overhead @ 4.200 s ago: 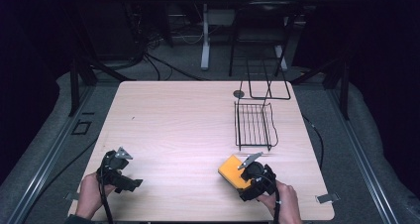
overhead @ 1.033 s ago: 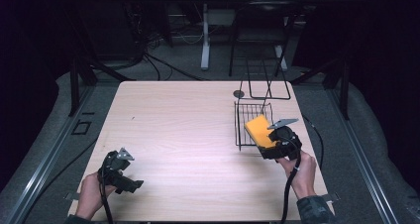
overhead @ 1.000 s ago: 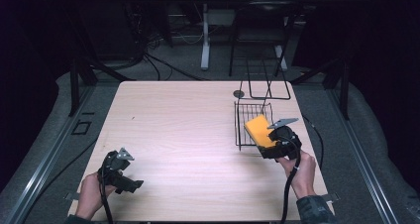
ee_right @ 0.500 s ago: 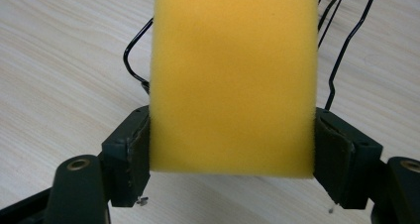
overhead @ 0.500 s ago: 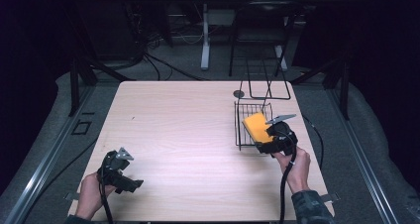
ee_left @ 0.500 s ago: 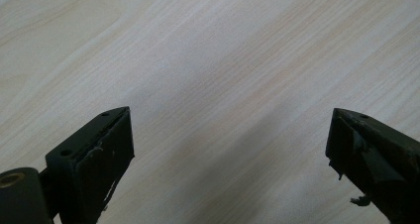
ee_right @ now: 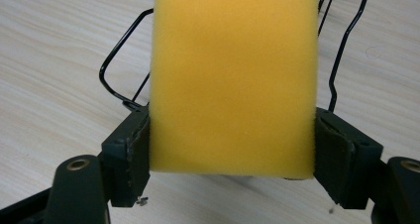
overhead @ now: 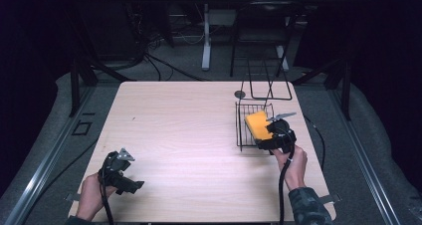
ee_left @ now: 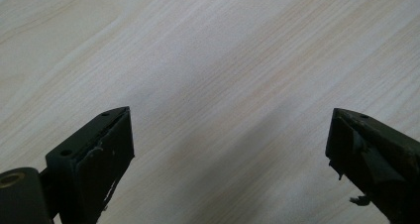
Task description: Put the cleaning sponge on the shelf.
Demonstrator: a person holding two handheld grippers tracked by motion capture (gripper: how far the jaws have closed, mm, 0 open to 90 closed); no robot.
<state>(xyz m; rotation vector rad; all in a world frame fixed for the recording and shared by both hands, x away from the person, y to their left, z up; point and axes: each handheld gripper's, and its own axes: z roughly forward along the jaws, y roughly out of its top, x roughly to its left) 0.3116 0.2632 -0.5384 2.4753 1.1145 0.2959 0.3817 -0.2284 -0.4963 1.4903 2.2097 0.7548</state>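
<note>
Right gripper (overhead: 271,135) clamps a yellow rectangular foam sponge (overhead: 258,125) across its sides, over the black wire rack (overhead: 242,128) near the table's right edge. Looks light and squashy; a side grip suits it. Left gripper (overhead: 119,172) wide open, empty, near-left corner.

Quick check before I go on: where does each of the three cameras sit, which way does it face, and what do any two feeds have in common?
High view: fixed above the person's side, looking forward and down on the table; both forearms enter from the bottom.
Left gripper view: rides the left gripper, looking down at bare tabletop between its parted jaws.
Right gripper view: rides the right gripper, looking along jaws clamped on the yellow sponge toward the wire rack.
Shared: high and right gripper views both show sponge and rack.
</note>
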